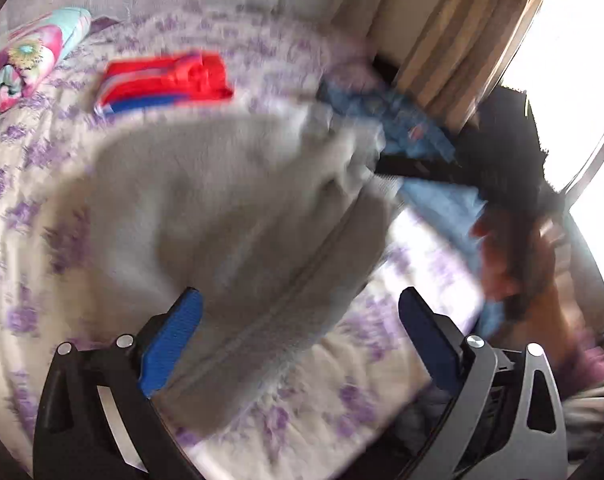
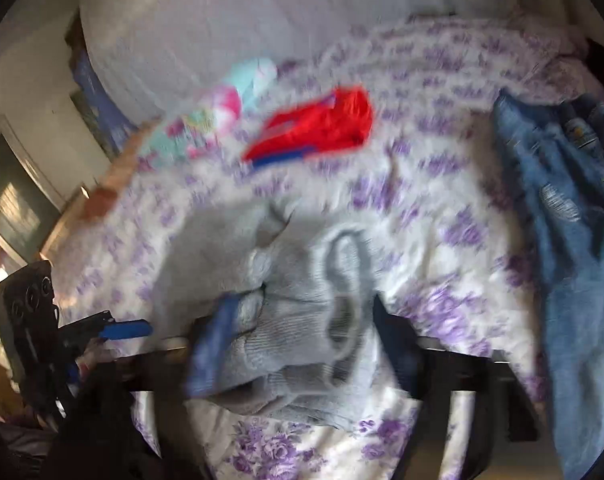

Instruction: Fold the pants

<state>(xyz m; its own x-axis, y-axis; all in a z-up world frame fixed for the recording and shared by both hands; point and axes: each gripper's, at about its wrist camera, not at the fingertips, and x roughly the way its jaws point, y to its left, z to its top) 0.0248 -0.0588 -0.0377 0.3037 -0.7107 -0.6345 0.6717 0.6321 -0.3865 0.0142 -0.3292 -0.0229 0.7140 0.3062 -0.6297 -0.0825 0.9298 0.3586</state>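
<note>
Grey sweatpants [image 1: 229, 216] lie across a white bedspread with purple flowers [image 1: 29, 200]. My left gripper [image 1: 302, 312] is open, its blue pads on either side of the pants' seam, low over the cloth. In the right wrist view the ribbed waistband of the grey pants [image 2: 302, 320] is bunched between my right gripper's [image 2: 302, 340] blurred jaws, which stand wide apart; I cannot tell whether they grip it. The left gripper shows at the left of the right wrist view [image 2: 121, 330]. The right gripper [image 1: 422, 168] shows dark and blurred at the pants' far end in the left wrist view.
A folded red and blue garment [image 1: 165, 80] and a folded pink and teal one [image 1: 25, 56] lie further up the bed. Blue jeans [image 2: 562, 200] lie at the right. A grey pillow [image 2: 241, 20] is at the head. Curtain and bright window [image 1: 562, 60] at right.
</note>
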